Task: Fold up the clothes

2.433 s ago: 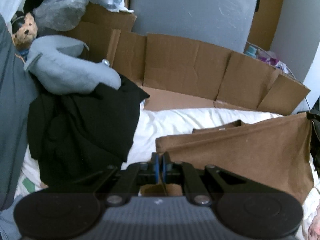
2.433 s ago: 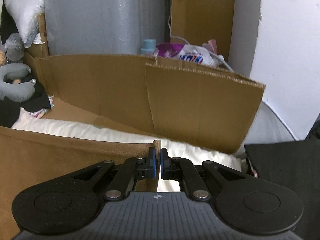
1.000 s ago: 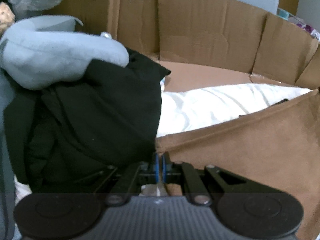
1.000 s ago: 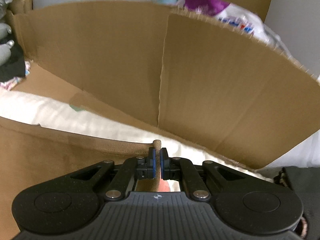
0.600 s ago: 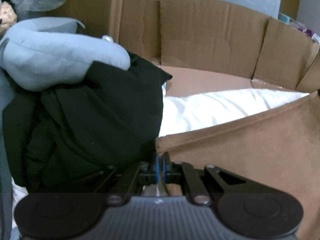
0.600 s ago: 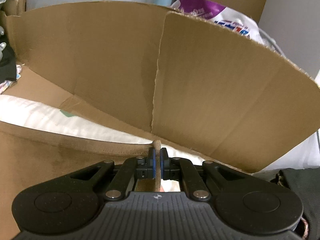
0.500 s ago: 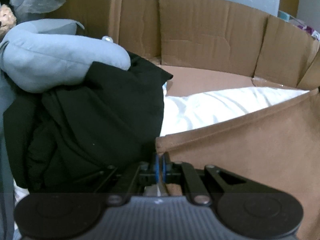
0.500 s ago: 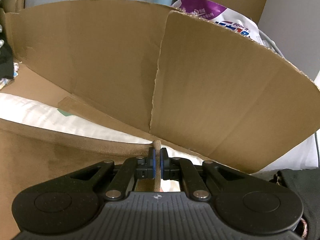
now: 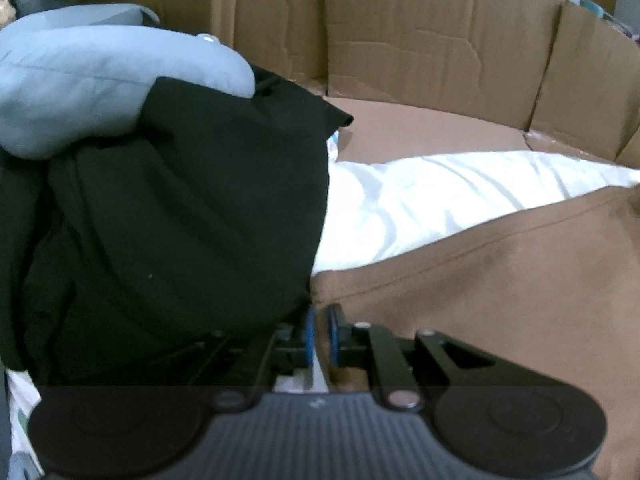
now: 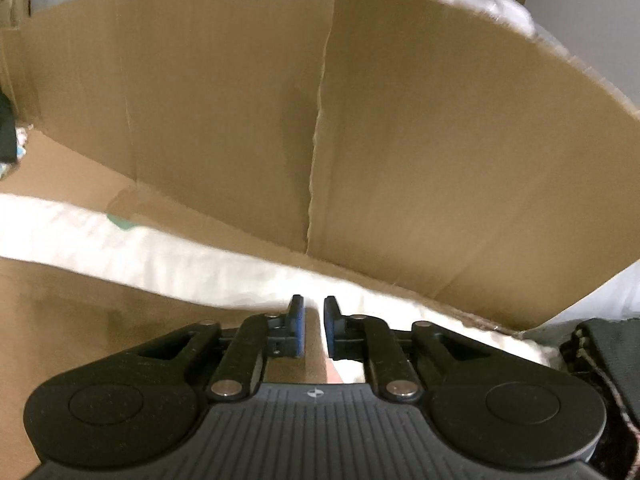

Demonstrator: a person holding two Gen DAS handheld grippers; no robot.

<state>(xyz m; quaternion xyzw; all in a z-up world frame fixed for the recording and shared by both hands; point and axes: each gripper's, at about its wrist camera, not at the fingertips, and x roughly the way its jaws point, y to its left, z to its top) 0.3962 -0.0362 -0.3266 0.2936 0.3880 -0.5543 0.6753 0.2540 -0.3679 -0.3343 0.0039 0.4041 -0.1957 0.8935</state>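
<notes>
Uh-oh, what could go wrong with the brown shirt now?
Both grippers' jaws have just been opening. The left gripper sits right beside the black clothes, so it might snag them when pulling back. The brown shirt lies on soft white bedding, so its fold may slump or crease once let go.

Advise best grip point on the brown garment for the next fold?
Likely the hemmed edge of the brown garment, at its near corner by the left gripper. Come from above along the hem: it lies flat on the white bedding, with black clothing crowding its left.
</notes>
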